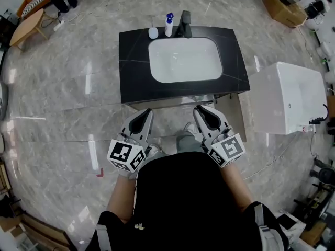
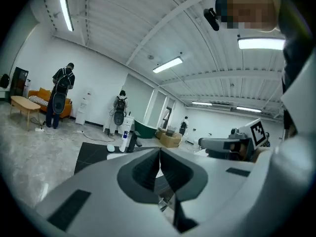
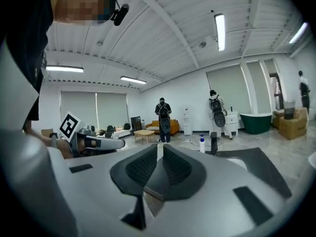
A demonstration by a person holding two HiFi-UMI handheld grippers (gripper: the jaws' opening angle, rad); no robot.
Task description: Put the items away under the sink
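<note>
Two grippers hover side by side just short of the near edge of the black worktop [image 1: 133,67]. The left gripper [image 1: 148,112] has its jaws pressed together with nothing between them. The right gripper [image 1: 198,109] is likewise closed and empty. At the far edge of the worktop, beyond the white sink basin [image 1: 184,76], a white bottle with a blue top [image 1: 168,24] stands just left of the black faucet [image 1: 184,25]. A small white rounded object [image 1: 153,33] sits left of the bottle.

The counter [image 1: 133,61] is black, its basin [image 1: 184,61] white, the floor [image 1: 63,88] grey-veined marble
</note>
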